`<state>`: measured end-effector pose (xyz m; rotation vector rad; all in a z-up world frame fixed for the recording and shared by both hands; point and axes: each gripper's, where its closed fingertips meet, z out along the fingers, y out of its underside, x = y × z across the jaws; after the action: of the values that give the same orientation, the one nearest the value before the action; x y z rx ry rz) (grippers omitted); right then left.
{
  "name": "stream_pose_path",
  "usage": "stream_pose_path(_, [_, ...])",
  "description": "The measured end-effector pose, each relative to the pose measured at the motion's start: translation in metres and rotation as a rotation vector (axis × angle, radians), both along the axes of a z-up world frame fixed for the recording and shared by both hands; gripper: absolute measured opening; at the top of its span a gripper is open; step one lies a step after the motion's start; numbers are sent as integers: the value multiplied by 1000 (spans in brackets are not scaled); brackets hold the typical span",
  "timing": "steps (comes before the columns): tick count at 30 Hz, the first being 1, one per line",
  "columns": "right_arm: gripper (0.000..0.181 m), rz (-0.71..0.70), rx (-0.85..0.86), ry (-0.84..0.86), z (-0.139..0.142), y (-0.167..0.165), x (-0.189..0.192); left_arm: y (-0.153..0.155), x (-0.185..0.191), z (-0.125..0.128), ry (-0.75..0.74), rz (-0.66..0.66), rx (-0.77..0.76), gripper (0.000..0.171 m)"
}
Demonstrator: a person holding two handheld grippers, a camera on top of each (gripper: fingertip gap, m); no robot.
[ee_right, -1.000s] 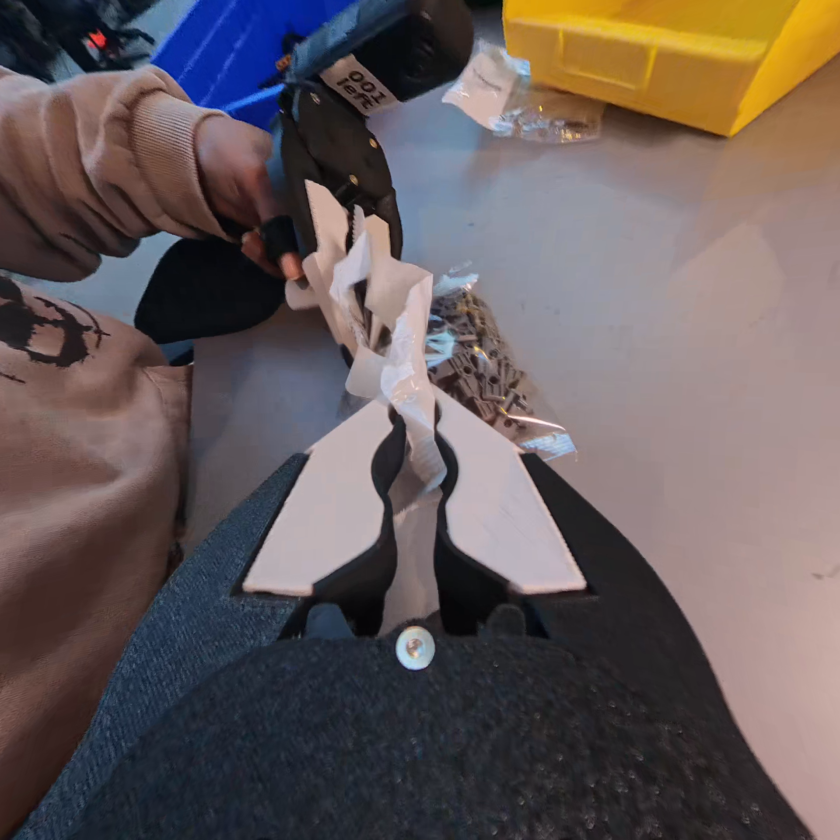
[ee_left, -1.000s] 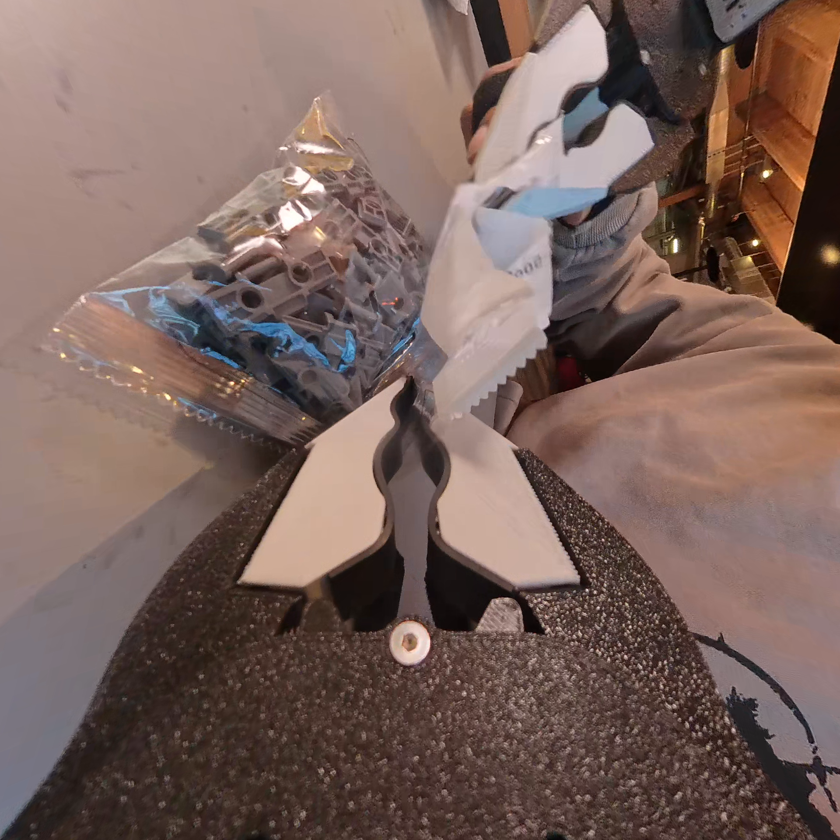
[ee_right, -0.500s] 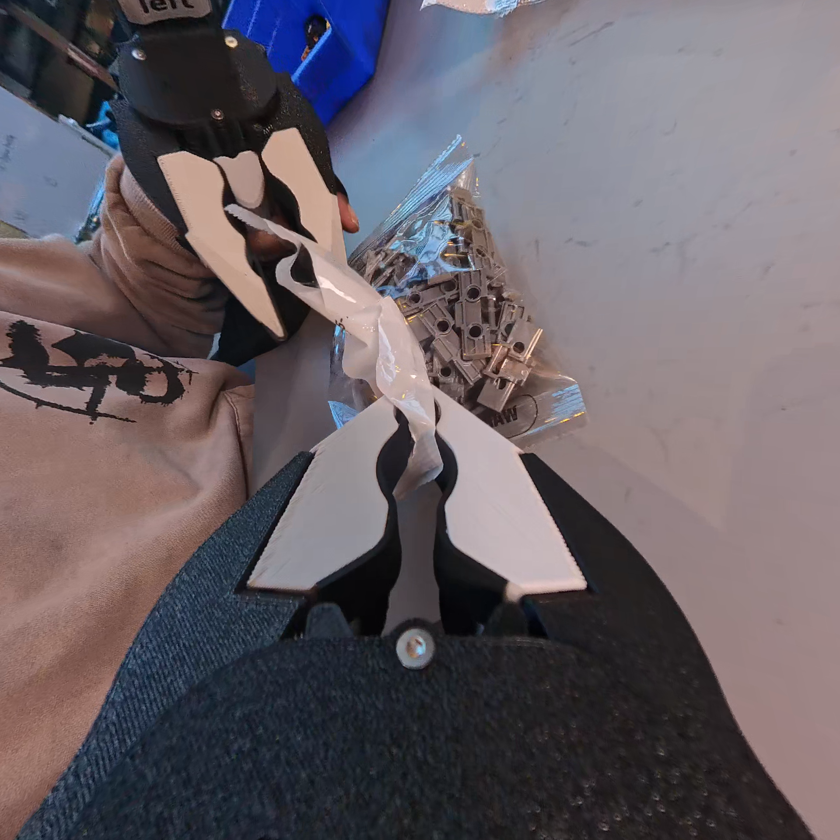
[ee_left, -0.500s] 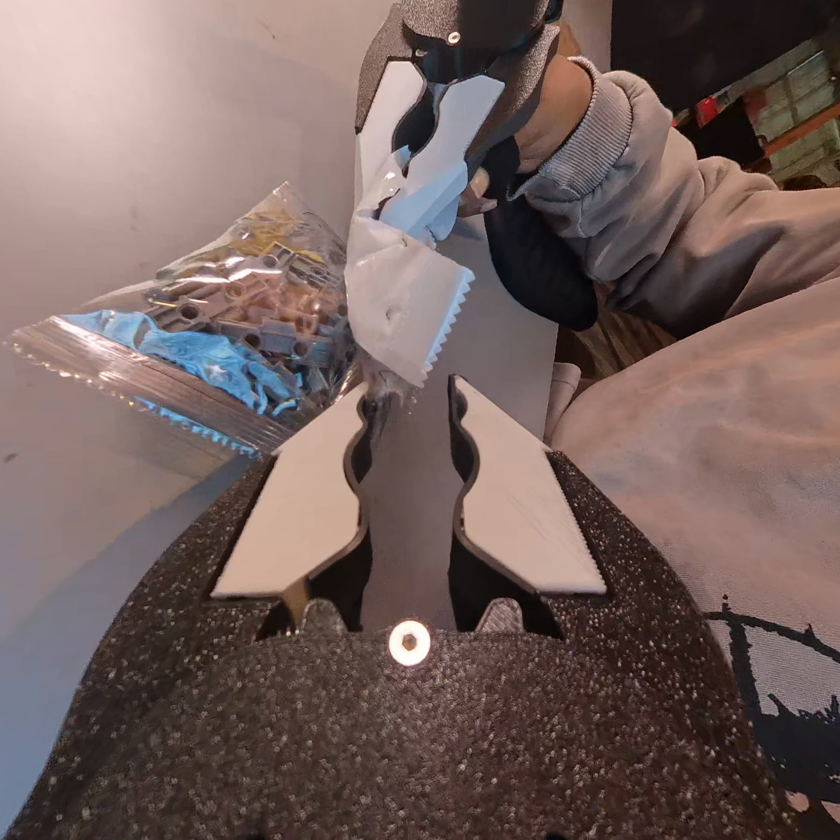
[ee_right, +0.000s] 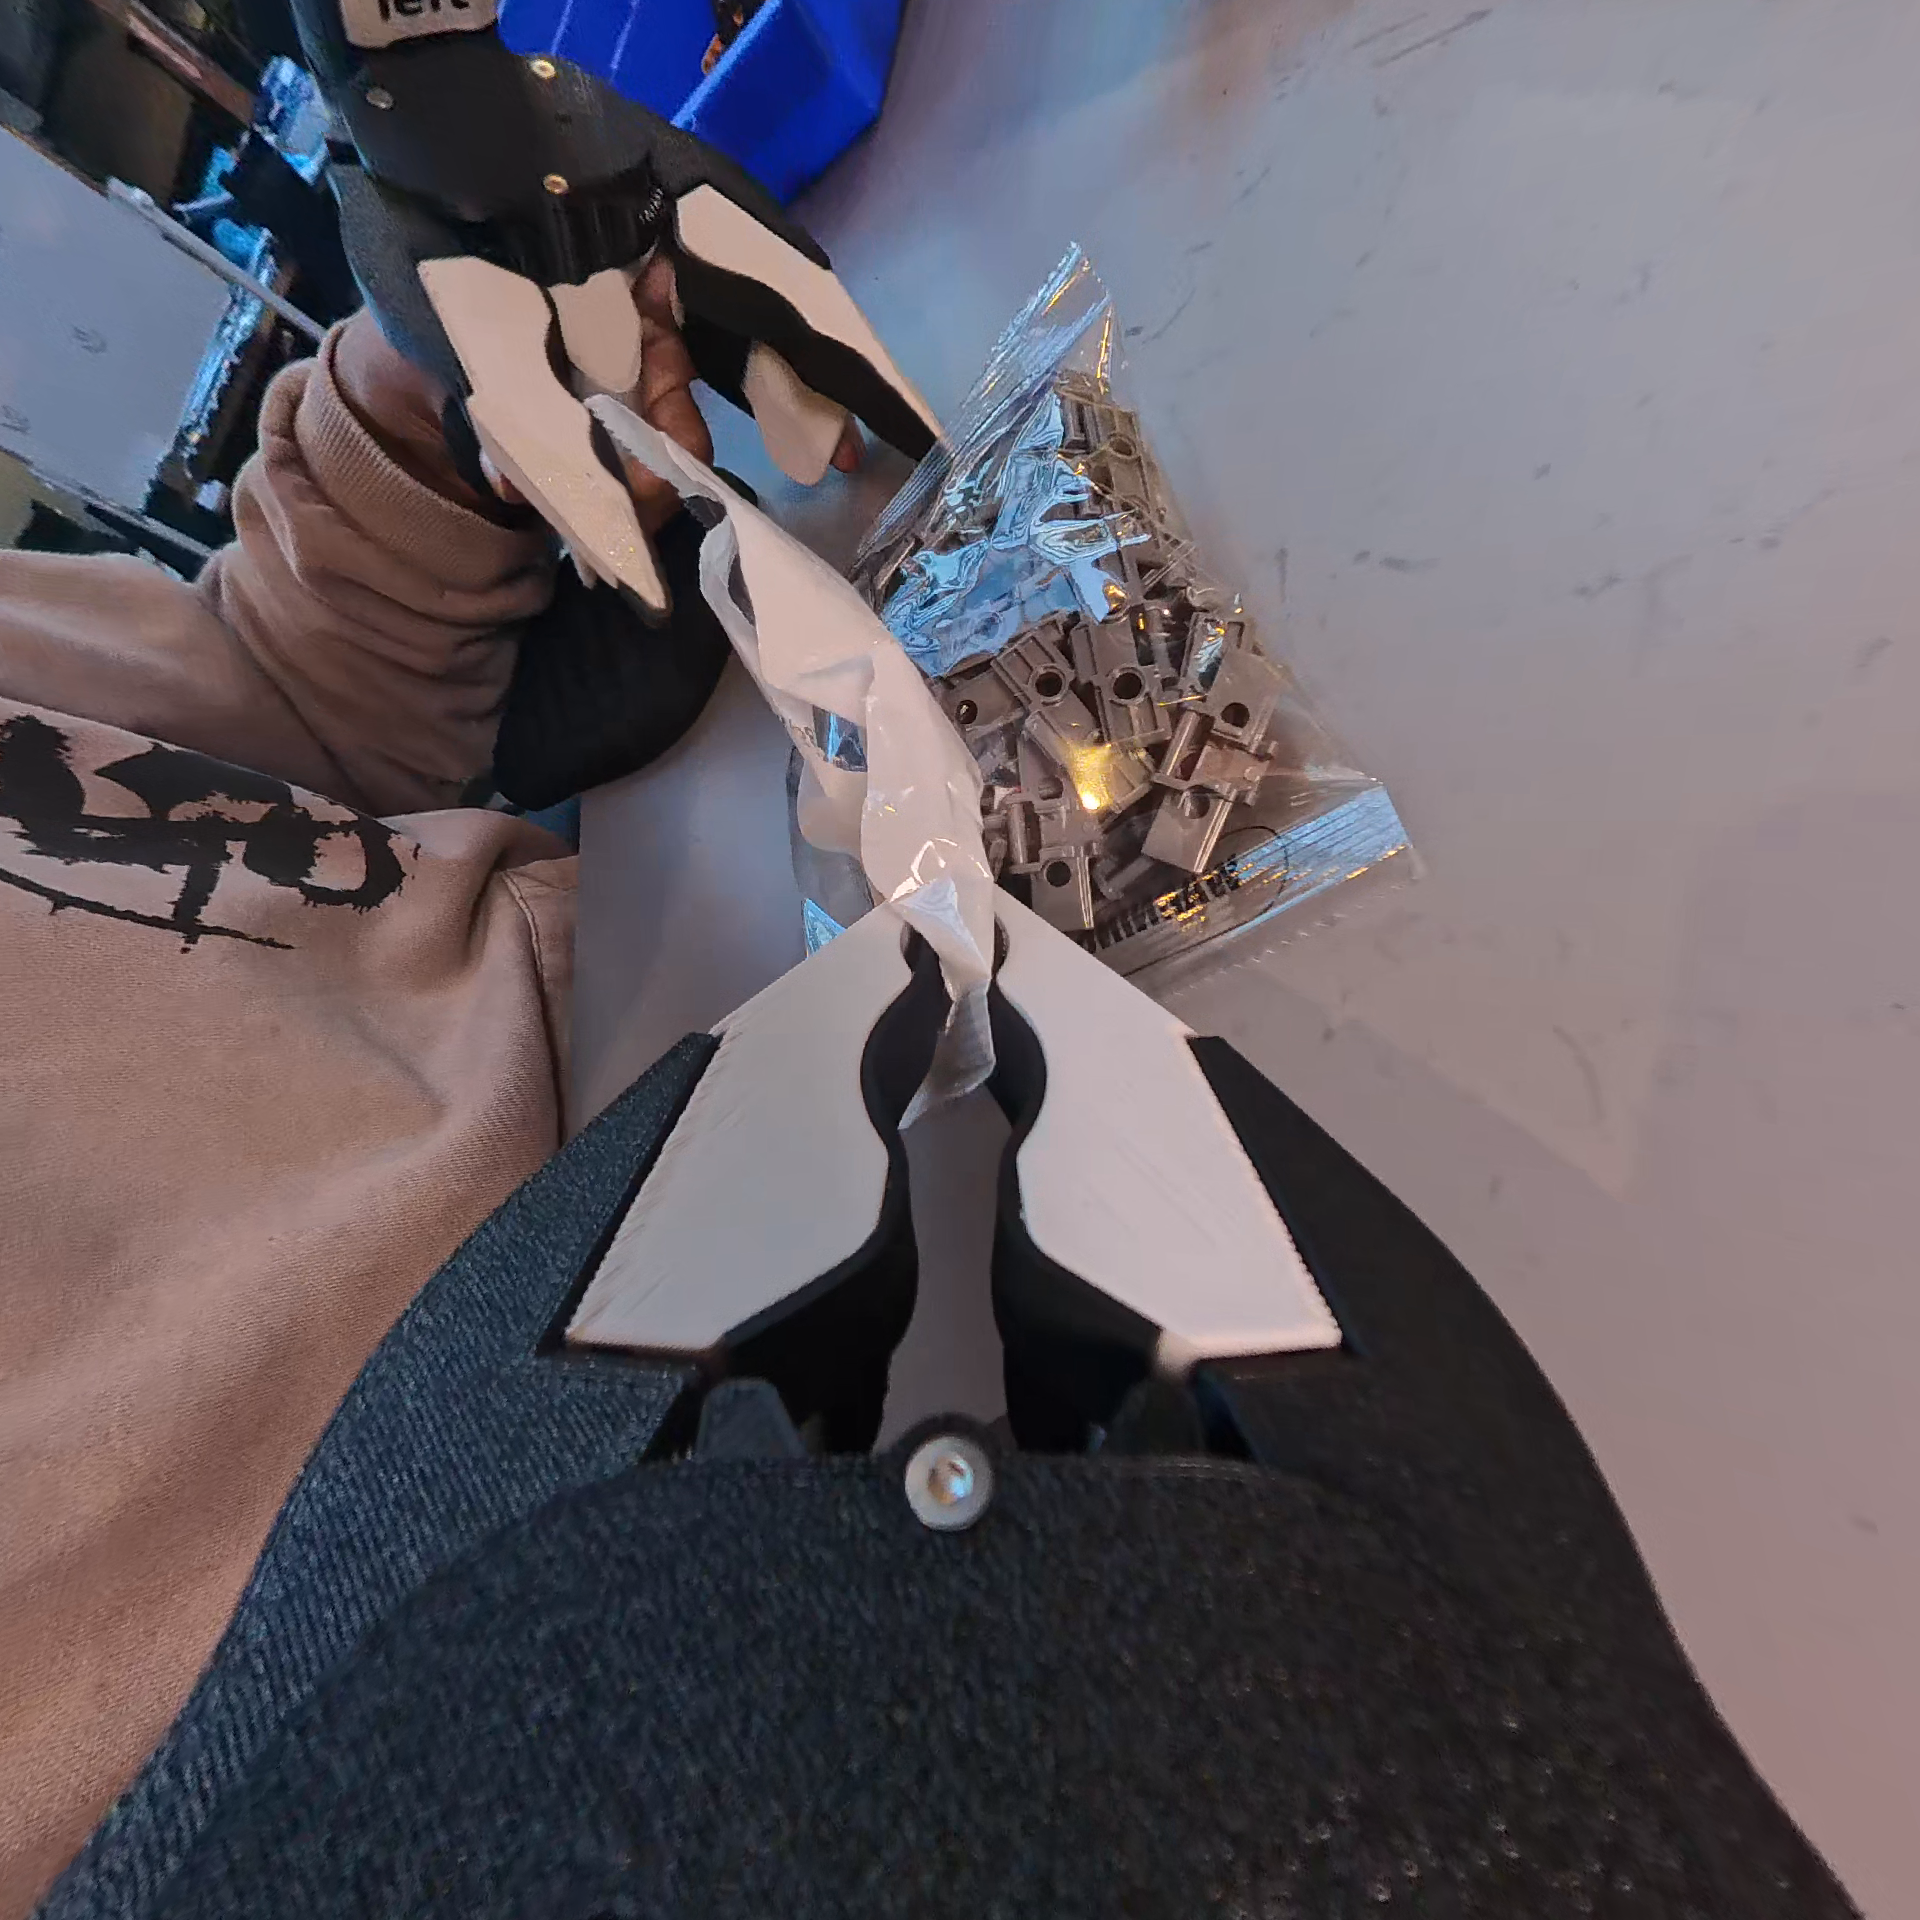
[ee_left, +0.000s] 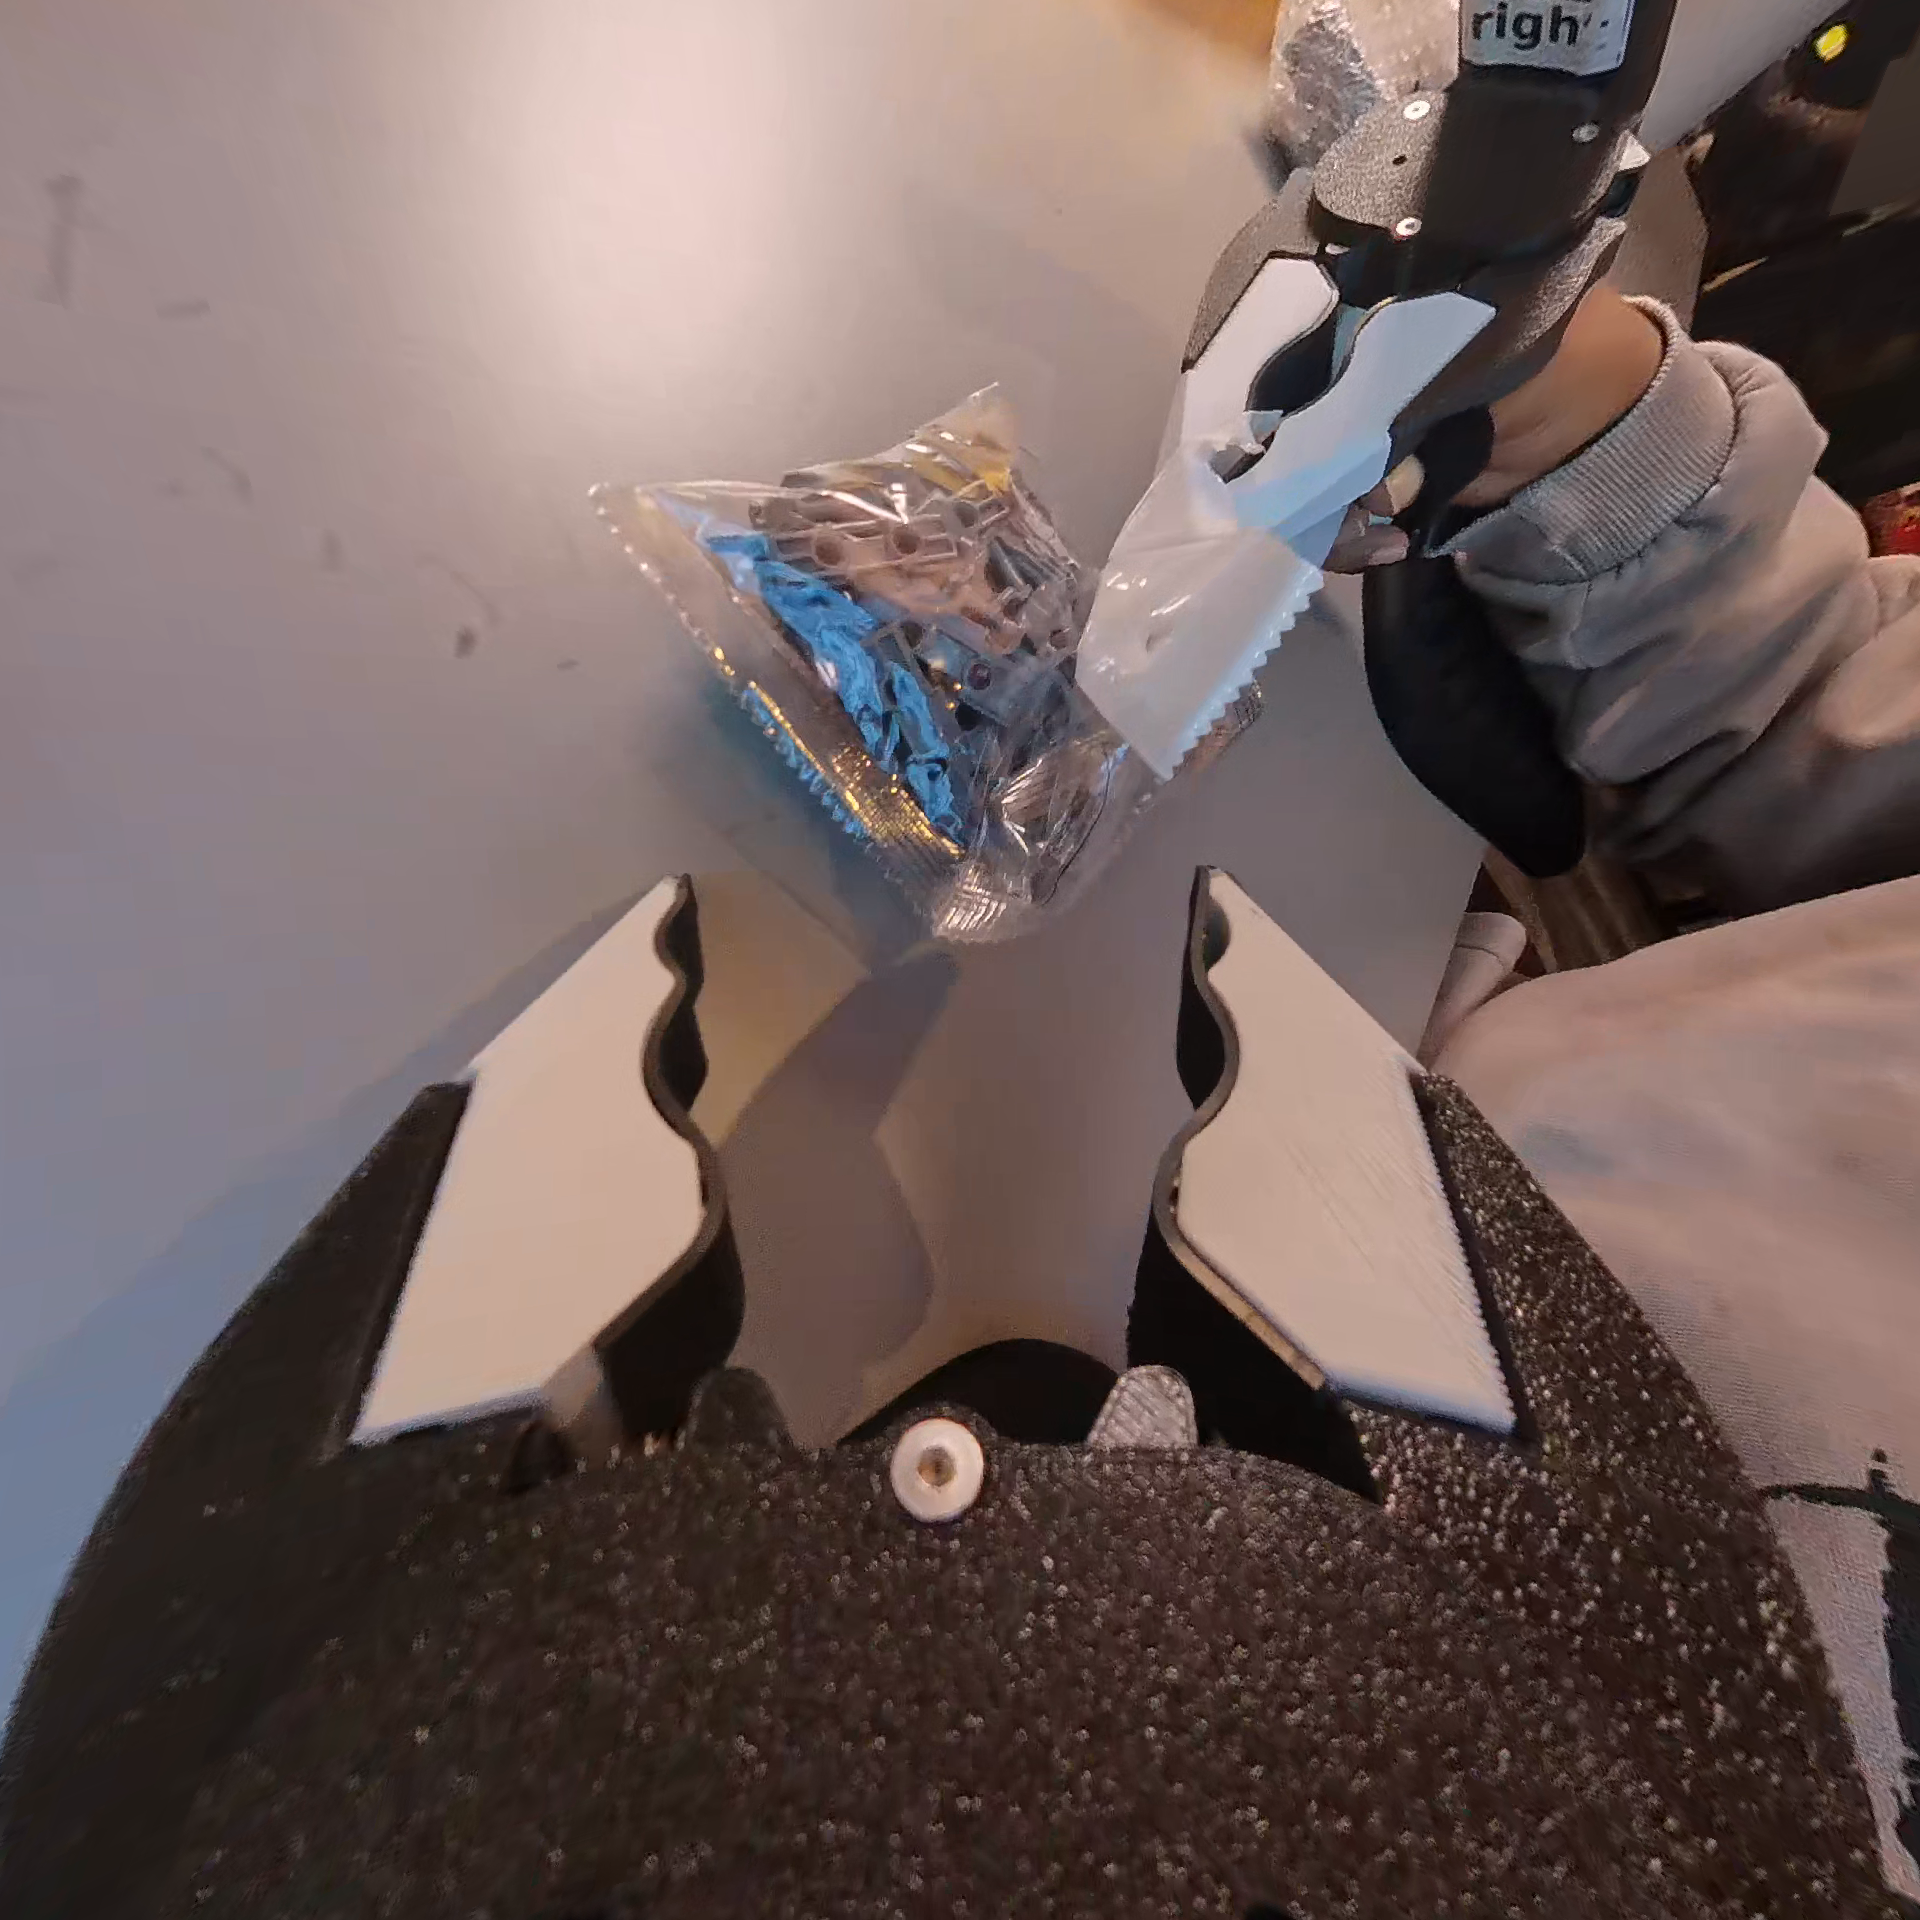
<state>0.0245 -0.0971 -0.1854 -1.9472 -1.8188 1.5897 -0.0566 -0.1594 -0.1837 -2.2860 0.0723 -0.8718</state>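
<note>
A clear plastic bag (ee_left: 904, 665) of small grey parts lies on the grey table (ee_left: 312, 520). It also shows in the right wrist view (ee_right: 1101, 707). My right gripper (ee_right: 951, 920) is shut on a white plastic flap (ee_right: 831, 665) with a serrated edge, at the bag's near end. I cannot tell if the flap is still joined to the bag. In the left wrist view the right gripper (ee_left: 1247, 488) holds that flap (ee_left: 1184, 644) above the bag. My left gripper (ee_left: 940, 883) is open and empty, just short of the bag; it also shows in the right wrist view (ee_right: 784, 520).
A blue bin (ee_right: 769, 94) stands at the far edge of the table behind the left gripper. The person's tan sleeves (ee_right: 343, 582) and printed sweatshirt (ee_right: 208, 1039) fill the side nearest the body. A crinkled silver packet (ee_left: 1320, 62) lies at the table's far end. Tip to tip, the grippers are about 12 cm apart.
My left gripper has opened, let go of the white flap and drawn back from the bag. My right gripper stays shut on the flap. The bag has settled lower on the table.
</note>
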Motion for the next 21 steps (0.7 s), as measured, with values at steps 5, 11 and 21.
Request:
stream_pose_path(5, [0,15,-7,3,0,-3,-3,31,9,-1,54,-33,19,109])
stream_pose_path(11, [0,24,37,15,-3,-2,-2,55,19,-5,73,-134,44,63])
stream_pose_path(21, [90,21,403,387,69,33,11,61,23,31,196,-196,407,30])
